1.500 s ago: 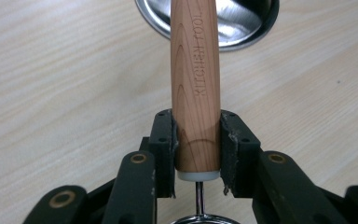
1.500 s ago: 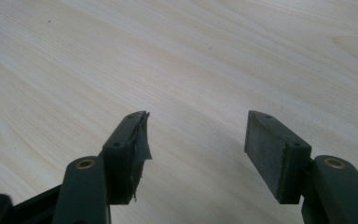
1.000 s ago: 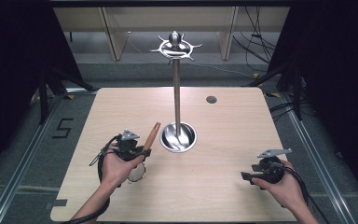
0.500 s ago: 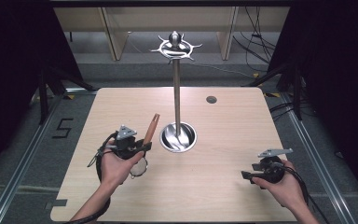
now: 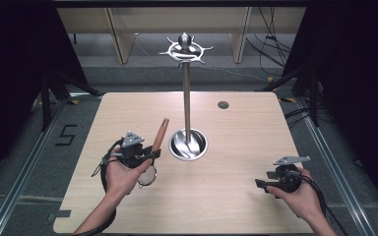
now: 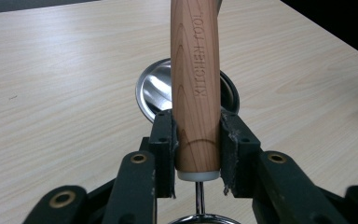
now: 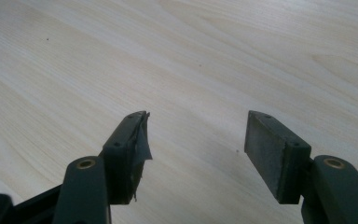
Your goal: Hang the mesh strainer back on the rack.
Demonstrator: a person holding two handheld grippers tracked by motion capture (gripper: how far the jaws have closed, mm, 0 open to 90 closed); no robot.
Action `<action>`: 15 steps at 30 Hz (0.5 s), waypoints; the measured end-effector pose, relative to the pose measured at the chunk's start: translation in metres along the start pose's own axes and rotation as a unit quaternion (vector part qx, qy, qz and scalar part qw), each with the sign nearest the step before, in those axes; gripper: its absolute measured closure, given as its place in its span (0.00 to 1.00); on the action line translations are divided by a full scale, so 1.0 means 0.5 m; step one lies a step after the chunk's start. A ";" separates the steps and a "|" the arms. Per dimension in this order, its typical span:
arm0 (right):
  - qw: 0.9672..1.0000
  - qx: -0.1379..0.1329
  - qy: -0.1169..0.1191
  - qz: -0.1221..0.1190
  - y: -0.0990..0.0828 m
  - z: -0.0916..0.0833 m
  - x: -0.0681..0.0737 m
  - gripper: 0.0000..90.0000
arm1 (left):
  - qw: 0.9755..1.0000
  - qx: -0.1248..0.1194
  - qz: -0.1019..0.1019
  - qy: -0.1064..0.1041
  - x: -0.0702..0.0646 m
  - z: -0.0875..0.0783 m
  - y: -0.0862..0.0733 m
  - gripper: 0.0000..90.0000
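Left gripper (image 5: 145, 156) with its jaws clamped on the wooden handle (image 6: 195, 84) of a small strainer (image 5: 147, 175), one pad on each side of the handle near its lower, capped end; the wire-mesh bowl hangs below the hand, just above the table (image 5: 246, 132). The handle's long axis rises from the jaws, tilted up and away toward the utensil stand (image 5: 187, 98), whose round steel base (image 6: 156, 91) lies directly beyond the handle in the left gripper view. The ring of hooks (image 5: 186, 48) at the top of the stand's pole sits well above the handle tip, so the coming move is judged to turn on lifting the strainer and bringing it to that crown. The left hand is much the nearer to the stand. Right gripper (image 5: 262, 183) rests low at the table's near right, well apart from strainer and stand, its jaws (image 7: 193, 149) parted with nothing between them over bare wood. Count: one strainer, one stand, two grippers, one small dark disc (image 5: 223, 104) set in the tabletop's far side.
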State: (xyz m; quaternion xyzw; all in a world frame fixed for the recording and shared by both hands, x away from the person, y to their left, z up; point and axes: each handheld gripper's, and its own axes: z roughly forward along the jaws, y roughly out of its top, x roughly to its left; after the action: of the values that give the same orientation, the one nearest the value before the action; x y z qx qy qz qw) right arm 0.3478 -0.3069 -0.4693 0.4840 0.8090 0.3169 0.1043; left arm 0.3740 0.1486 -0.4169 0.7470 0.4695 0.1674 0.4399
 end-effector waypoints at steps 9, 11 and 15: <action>0.999 0.024 -0.006 0.024 0.000 -0.007 0.006 0.45 | 1.000 -0.019 -0.004 0.001 -0.007 -0.005 0.004 0.76; 1.000 0.006 -0.002 0.029 -0.002 -0.003 0.008 0.45 | 1.000 -0.024 -0.003 0.002 -0.007 -0.007 0.005 0.76; 1.000 -0.027 -0.003 0.013 -0.001 0.005 0.003 0.45 | 0.999 -0.040 0.005 0.005 -0.009 -0.012 0.009 0.76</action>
State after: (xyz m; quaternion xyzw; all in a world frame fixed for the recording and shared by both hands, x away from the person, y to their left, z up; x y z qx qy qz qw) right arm 0.3477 -0.3046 -0.4715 0.4922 0.7934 0.3390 0.1156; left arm 0.3703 0.1471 -0.4092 0.7301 0.4610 0.1923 0.4664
